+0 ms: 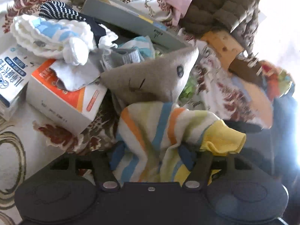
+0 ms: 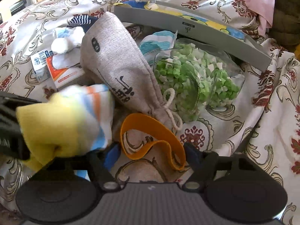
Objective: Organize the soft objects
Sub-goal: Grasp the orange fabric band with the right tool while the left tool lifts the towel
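**Soft goods on floral cloth: striped sock in left tongs, orange band at right tongs**

Item 1. Striped sock [image 1: 150, 129], white knit with orange, blue and green bands and a yellow cuff. It lies draped between the blue pads of the left tongs [image 1: 151, 157], whose jaws stand apart with the fabric loose between them. In the right wrist view the same sock appears blurred at the left edge.

Item 2. Flat orange elastic band [image 2: 150, 140], looped, lying on the floral satin cloth [image 2: 234, 112]. The right tongs [image 2: 150, 150] stand apart around it; one end of the loop sits just beside the right pad, and no pad presses it.

Item 3. Grey linen drawstring pouch [image 2: 116, 61] with black print and a white cord, lying just beyond the band, touching the sock.

Item 4. Clear bag of green and white paper scraps [image 2: 196, 78], beside the pouch.

Item 5. Long grey cardboard box lid [image 2: 196, 28], behind the bag.

Item 6. White crocheted baby sock with blue stripes [image 1: 50, 35], on an orange-and-white carton [image 1: 63, 101].

Item 7. Navy dotted sock [image 1: 60, 11], behind the white one.
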Demonstrator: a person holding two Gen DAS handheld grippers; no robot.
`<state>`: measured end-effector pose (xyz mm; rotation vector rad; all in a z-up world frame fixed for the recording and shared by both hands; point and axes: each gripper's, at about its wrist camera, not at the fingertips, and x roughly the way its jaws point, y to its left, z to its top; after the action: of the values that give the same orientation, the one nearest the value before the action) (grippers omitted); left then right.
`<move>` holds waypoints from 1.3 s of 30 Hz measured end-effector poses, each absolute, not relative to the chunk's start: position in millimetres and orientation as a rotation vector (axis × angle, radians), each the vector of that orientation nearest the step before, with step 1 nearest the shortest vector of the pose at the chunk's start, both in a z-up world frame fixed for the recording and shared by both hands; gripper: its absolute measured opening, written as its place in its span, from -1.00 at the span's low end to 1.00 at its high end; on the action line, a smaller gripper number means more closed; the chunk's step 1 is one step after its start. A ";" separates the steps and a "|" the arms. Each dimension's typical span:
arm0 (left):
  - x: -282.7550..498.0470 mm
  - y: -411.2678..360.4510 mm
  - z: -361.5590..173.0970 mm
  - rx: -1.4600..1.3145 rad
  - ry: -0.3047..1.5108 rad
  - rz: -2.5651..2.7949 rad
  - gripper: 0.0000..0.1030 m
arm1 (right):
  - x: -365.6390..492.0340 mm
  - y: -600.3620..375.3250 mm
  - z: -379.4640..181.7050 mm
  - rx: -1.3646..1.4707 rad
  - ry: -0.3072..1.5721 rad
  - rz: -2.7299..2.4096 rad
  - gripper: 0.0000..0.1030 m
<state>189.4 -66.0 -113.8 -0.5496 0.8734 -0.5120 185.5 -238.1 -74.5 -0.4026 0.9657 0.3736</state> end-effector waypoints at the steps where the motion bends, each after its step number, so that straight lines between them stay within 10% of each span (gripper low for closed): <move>1: 190.3 -66.7 -114.0 -0.556 0.867 -0.524 0.40 | 184.7 -237.4 -74.8 -0.411 0.963 0.379 0.45; 12: 208.7 -80.7 -130.2 -0.477 0.946 -0.550 0.38 | 182.8 -228.4 -86.7 -0.526 0.980 0.369 0.34; 26: 206.2 -74.7 -130.9 -0.434 0.937 -0.484 -0.51 | 181.5 -231.6 -86.8 -0.553 0.960 0.334 -0.05; 39: 175.8 -56.3 -111.6 -0.438 0.877 -0.355 -0.68 | 173.2 -224.5 -88.6 -0.670 0.870 0.298 -0.38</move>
<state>175.8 -56.3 -111.6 -0.4382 0.8769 -0.3553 173.2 -224.5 -88.6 -0.6702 0.8705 0.2983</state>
